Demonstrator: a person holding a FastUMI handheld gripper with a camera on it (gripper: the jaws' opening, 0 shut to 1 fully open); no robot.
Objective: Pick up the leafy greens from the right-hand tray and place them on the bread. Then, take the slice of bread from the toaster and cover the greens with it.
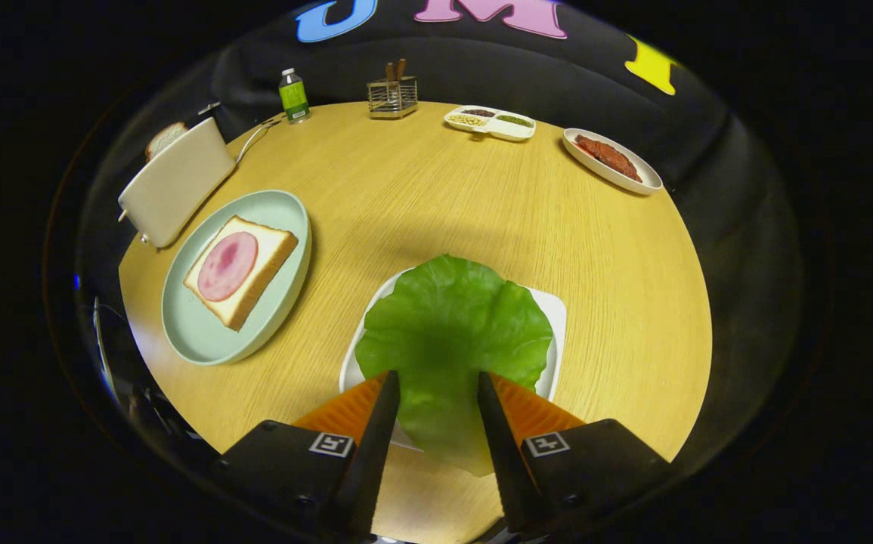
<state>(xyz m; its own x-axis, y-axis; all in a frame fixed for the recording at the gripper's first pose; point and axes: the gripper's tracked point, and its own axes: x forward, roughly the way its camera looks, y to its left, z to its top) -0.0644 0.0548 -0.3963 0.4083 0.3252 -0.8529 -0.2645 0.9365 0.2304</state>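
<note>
Bright overhead light, soft shadow on the table (436, 196), fisheye bending at edges, sharp focus throughout.

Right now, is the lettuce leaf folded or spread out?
Spread: the lettuce leaf lies flat over its white tray, its near end between the open gripper fingers.

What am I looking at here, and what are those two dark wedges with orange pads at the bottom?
Those wedges are the two fingers of a hand-held claw; a person carries it, and the camera rides on it, looking forward along the fingers. The fingers stand apart, with a green lettuce leaf lying between them on a white tray; they do not visibly press on it. On the round wooden table sits a pale green plate with bread topped by a pink ham slice. Beyond the plate is a toaster with another bread slice poking out.
</note>
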